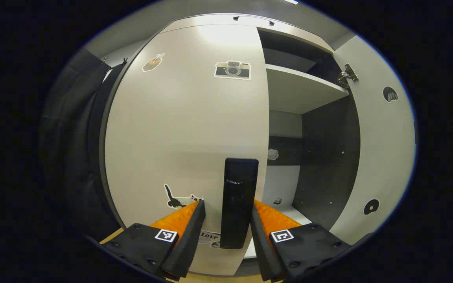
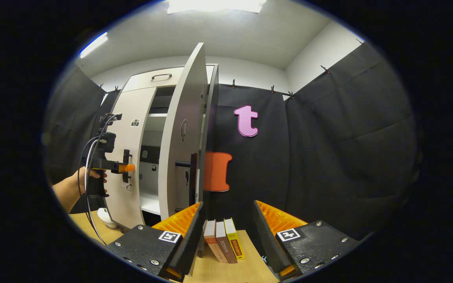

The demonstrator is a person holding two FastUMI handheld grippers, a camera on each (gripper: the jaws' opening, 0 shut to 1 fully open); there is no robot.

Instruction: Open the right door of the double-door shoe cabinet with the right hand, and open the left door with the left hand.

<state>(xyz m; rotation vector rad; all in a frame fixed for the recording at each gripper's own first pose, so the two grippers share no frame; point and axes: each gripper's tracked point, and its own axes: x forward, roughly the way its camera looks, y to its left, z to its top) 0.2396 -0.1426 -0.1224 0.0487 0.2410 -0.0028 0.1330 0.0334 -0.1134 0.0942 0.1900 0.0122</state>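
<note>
Pale grey-white doors [image 1: 187, 118] with black handle [image 1: 239, 202]; stickers of a black-and-white cat [image 1: 179, 199], grey camera [image 1: 232, 70], dark discs. Dark grey cabinet [image 1: 328, 149] inside, white shelves [image 1: 301, 88]. Light wood table [image 2: 226, 271]. Books [image 2: 224, 245] with orange, brown, yellow spines.

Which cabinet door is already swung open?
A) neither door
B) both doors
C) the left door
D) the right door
D: the right door stands swung out, baring the shelves, while the left door lies flat and closed with the left claw around its handle.
</note>
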